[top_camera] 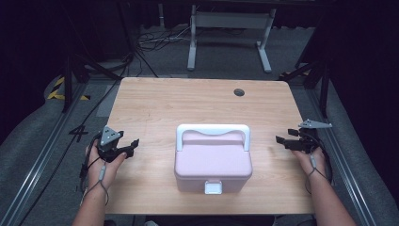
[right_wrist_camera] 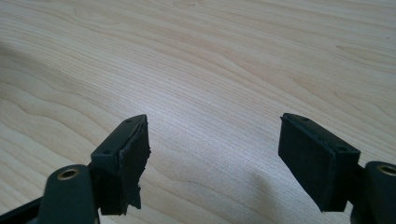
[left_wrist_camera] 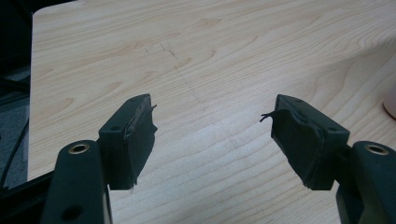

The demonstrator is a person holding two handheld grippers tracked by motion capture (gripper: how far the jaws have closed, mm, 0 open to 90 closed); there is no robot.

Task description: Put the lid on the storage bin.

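A pink lidded box (top_camera: pixel 212 162) with a white handle (top_camera: pixel 212 129) laid flat on its lid and a white front latch (top_camera: pixel 212 188) sits at the middle front of the wooden table (top_camera: pixel 188 101). My left gripper (top_camera: pixel 133 146) rests to the box's left, held by a hand, jaws apart and empty. In the left gripper view the left gripper (left_wrist_camera: pixel 212 121) stands open over bare wood, with a pink edge of the box (left_wrist_camera: pixel 390 103) at far right. My right gripper (top_camera: pixel 282 141) hovers to the box's right, open and empty. The right gripper (right_wrist_camera: pixel 215 133) spans only wood grain.
A round cable hole (top_camera: pixel 239 92) lies near the table's far edge. Beyond the table stand a white desk frame (top_camera: pixel 229 35) and loose cables (top_camera: pixel 155 40) on the grey floor. Dark stands flank both sides.
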